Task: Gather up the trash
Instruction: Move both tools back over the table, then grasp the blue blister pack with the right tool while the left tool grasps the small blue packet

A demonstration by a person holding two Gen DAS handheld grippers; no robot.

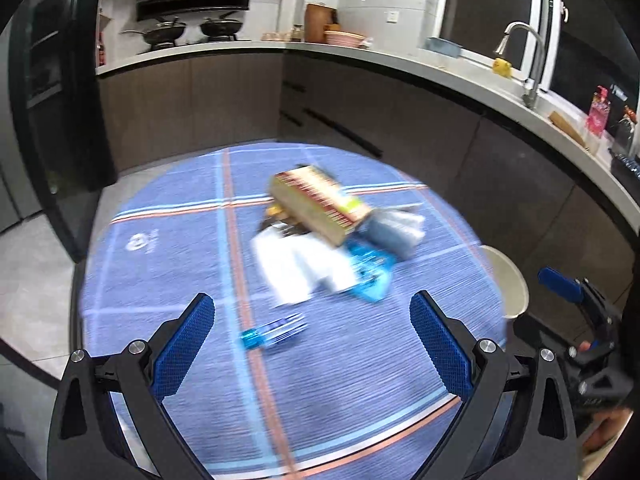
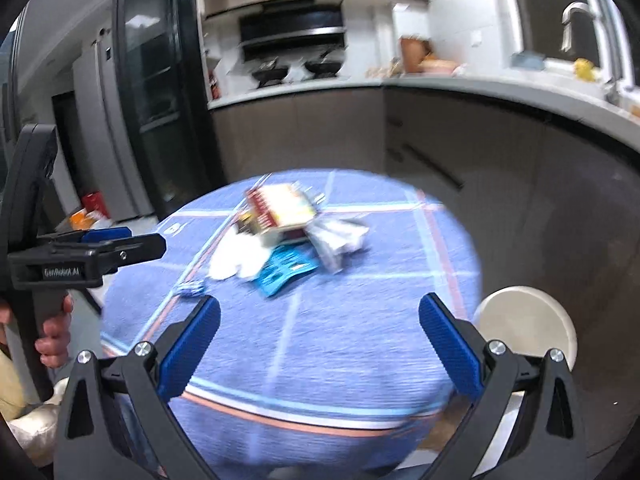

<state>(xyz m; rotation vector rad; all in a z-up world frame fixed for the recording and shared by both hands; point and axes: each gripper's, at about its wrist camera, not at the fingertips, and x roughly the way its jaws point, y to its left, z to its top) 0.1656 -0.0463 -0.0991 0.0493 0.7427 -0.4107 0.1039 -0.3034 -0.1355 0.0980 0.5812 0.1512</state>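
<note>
The left gripper [image 1: 312,344] has its fingers wide and empty above the round blue checked tablecloth [image 1: 160,280]. The blurred trash pile [image 1: 320,236], topped by a yellow-red cardboard box [image 1: 316,204], lies mid-table. The right gripper [image 2: 320,344] is wide too, holding nothing.

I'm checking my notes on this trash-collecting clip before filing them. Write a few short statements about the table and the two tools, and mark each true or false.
1. Both tools are open and empty. True: left tool, right tool.
2. The box lies on top of the trash pile. True.
3. The tablecloth is red. False: blue with light and orange stripes.
4. A small blue wrapper lies apart from the pile. True.
5. The left tool grips the white paper. False: the paper lies on the cloth.
</note>
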